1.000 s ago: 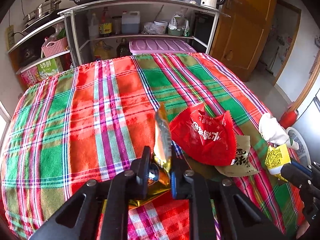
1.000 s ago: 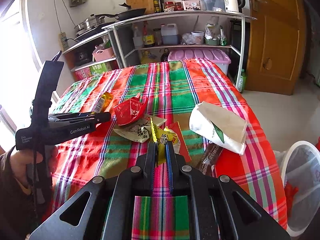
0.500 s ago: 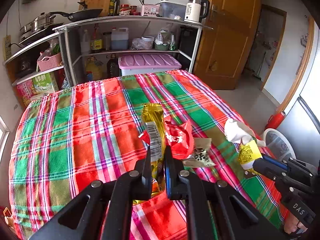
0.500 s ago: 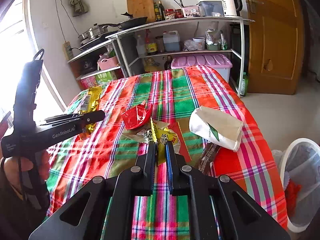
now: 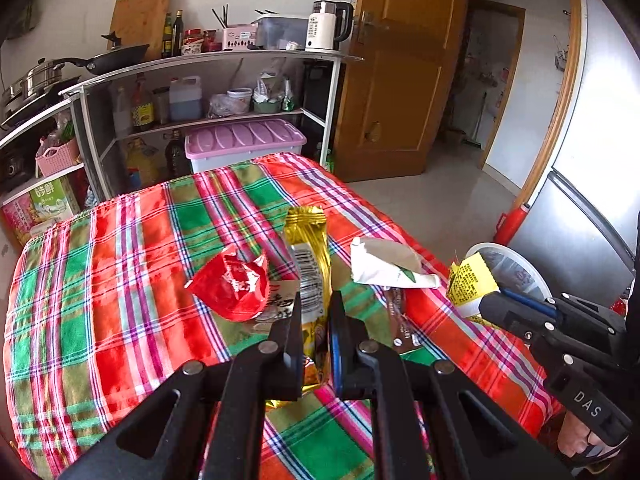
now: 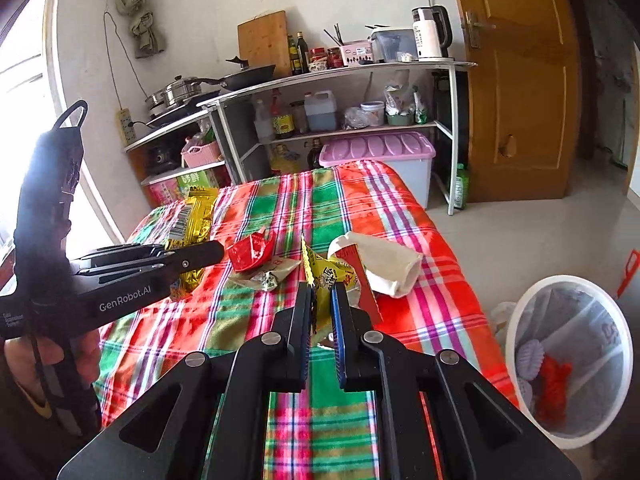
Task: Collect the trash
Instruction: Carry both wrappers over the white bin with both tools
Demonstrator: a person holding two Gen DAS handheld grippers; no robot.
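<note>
My left gripper is shut on a gold snack wrapper and holds it upright above the plaid table; the wrapper also shows in the right wrist view. My right gripper is shut on a yellow wrapper, which also shows in the left wrist view. A red wrapper, a beige wrapper, a white paper bag and a brown wrapper lie on the table. A white bin with trash inside stands on the floor at the right.
A metal shelf unit with bottles, pans and a kettle stands behind the table, with a pink-lidded box under it. A wooden door is at the right. A red flat card lies by the paper bag.
My left gripper has lifted the gold wrapper higher off the table and swung right. My right gripper has risen with the yellow wrapper, and the bin shows more fully.
</note>
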